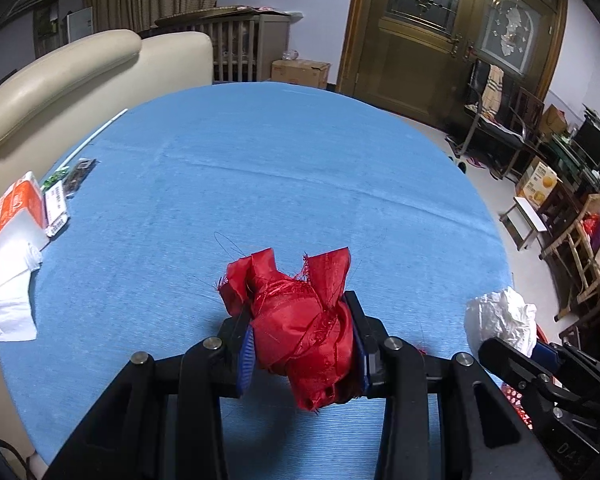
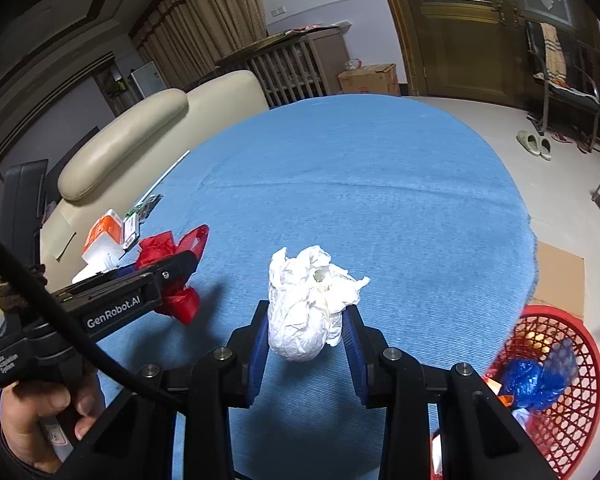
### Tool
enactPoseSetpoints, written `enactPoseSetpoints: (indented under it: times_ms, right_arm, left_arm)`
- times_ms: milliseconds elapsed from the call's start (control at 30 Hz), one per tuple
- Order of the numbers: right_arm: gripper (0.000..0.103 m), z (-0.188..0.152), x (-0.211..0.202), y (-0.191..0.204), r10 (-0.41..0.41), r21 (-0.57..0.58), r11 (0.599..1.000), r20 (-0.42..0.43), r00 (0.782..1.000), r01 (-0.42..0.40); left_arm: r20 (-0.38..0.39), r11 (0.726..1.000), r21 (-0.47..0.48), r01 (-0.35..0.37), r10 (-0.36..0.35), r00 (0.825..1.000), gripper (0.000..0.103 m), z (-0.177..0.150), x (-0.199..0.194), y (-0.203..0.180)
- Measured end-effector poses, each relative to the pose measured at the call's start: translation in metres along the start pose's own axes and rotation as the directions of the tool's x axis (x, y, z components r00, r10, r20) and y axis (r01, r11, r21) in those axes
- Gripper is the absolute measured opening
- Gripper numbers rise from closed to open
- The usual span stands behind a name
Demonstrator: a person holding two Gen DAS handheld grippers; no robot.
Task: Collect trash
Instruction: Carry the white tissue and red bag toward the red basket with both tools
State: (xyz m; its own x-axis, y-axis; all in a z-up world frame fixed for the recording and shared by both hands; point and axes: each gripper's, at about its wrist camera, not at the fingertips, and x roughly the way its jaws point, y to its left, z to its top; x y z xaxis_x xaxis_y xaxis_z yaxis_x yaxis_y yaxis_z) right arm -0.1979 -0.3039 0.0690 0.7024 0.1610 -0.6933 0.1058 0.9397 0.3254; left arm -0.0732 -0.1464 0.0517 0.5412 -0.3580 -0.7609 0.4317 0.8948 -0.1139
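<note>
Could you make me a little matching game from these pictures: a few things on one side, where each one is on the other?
Things:
1. crumpled red fabric scrap
2. crumpled white paper wad
3. blue plastic bag
4. orange and white tissue pack

Places:
A. in the red mesh basket
B. in the right gripper
C. on the blue tablecloth's edge by the sofa
D. in the left gripper

Pairs: 1-D, 2-B, 3-A, 4-C

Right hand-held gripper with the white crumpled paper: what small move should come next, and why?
Probably carry it right, over the red basket. The right hand-held gripper is shut on the white crumpled paper above the blue tablecloth, and the basket, already holding trash, sits just off the table edge at lower right.
</note>
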Motion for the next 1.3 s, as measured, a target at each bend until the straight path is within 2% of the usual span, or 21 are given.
enactPoseSetpoints:
  times_ms: [500, 800, 1000, 1300]
  right_arm:
    - [0.037, -0.006, -0.015, -0.028, -0.039, 0.045, 0.998, 0.018, 0.999, 0.038]
    - [0.037, -0.014, -0.033, -0.056, -0.096, 0.084, 0.992, 0.023, 0.995, 0.094]
    - [0.037, -0.027, -0.054, -0.083, -0.149, 0.133, 0.981, 0.027, 0.988, 0.144]
    - [0.037, -0.046, -0.091, -0.128, -0.237, 0.213, 0.951, 0.031, 0.971, 0.226]
  left_arm:
    - [-0.019, 0.996, 0.07, 0.056, -0.055, 0.998, 0.041, -0.005, 0.004, -0.044]
    - [-0.034, 0.988, 0.121, 0.096, -0.092, 0.995, 0.041, -0.008, 0.005, -0.069]
    - [-0.049, 0.977, 0.165, 0.134, -0.128, 0.991, 0.041, -0.013, 0.004, -0.092]
    - [-0.068, 0.946, 0.251, 0.206, -0.195, 0.978, 0.041, -0.022, -0.003, -0.137]
